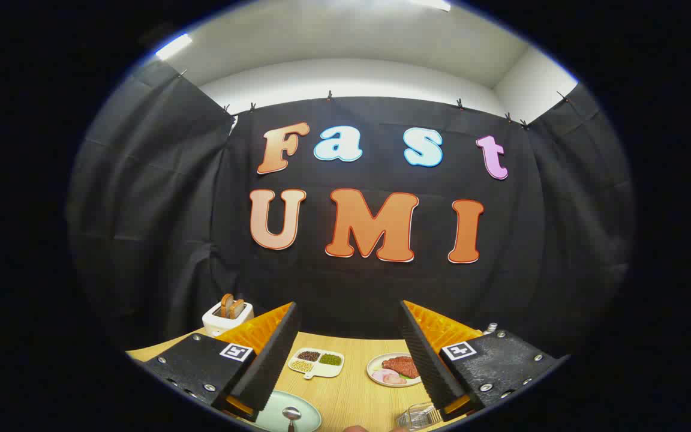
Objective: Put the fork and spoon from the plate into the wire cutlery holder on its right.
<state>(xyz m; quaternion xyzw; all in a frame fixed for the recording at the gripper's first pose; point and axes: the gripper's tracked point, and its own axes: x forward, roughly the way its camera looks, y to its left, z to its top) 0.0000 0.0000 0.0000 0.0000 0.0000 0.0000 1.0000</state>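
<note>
The gripper hangs above the wooden table with its two fingers spread wide, gripping nothing. Between them, close below, one pale plate carries one spoon. Beyond sit one divided dish, one food plate and one toaster.

The tabletop is light wood with fine grain. A pale green plate lies on its near side and carries a spoon. Right of the plate, on the near edge, stands a wire holder. Farther back lie a white divided dish of beans and seeds and a round plate of meat. At the far left corner stands a white toaster with toast in it.
</note>
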